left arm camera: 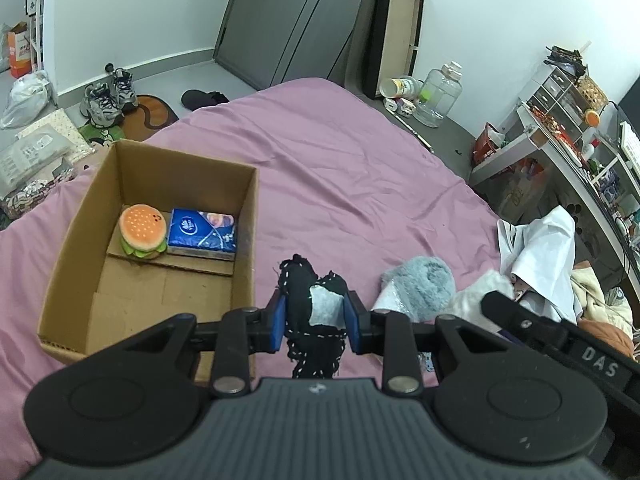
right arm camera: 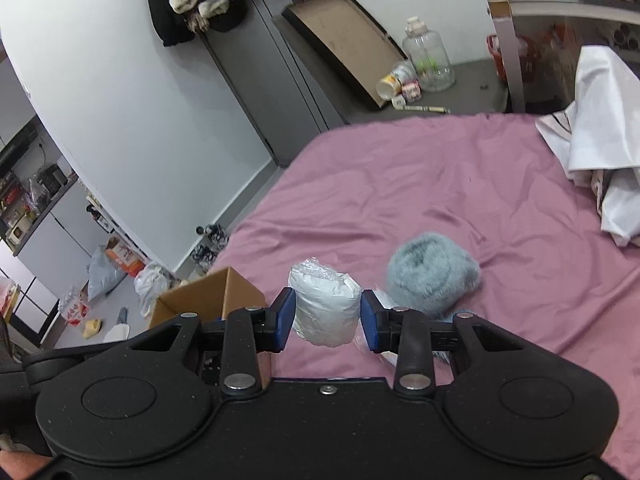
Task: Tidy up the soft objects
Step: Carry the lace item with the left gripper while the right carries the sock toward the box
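Left wrist, left claw (left arm camera: 315,317) clamping black sock (left arm camera: 310,300), upright.

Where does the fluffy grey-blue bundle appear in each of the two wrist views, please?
Left wrist view: the fluffy grey-blue bundle lies right of centre on the pink bedsheet, beyond the left gripper.
Right wrist view: the bundle lies just right of centre.
Shared landmark: the cardboard box.
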The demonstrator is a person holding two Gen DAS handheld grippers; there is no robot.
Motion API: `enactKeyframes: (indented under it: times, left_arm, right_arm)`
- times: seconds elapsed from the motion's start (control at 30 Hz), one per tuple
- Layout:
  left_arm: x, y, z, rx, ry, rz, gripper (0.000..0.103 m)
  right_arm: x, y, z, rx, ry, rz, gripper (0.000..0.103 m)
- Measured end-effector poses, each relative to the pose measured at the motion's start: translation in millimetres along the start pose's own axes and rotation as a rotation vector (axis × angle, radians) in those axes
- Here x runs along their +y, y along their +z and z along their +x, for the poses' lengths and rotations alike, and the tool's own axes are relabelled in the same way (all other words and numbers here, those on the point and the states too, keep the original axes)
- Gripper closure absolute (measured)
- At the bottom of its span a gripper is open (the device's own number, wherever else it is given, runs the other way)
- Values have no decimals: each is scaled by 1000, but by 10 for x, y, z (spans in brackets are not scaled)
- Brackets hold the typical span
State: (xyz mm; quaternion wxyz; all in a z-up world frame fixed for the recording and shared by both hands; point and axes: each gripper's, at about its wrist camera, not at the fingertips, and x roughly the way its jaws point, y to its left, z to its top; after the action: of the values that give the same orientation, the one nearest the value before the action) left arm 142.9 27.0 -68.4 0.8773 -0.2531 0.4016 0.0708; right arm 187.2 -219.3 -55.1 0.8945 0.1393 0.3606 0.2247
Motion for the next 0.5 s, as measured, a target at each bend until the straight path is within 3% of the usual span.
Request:
enactKeyframes:
  times: [0.27,0.5]
  left_arm:
    - [267,194,80,-12,26,3,74]
    - [637,298,183,-23,72,-85,74]
  right_arm:
    - [109,-42,142,-34,-9,6,68]
    - [270,-60,210,-67,11,4,68]
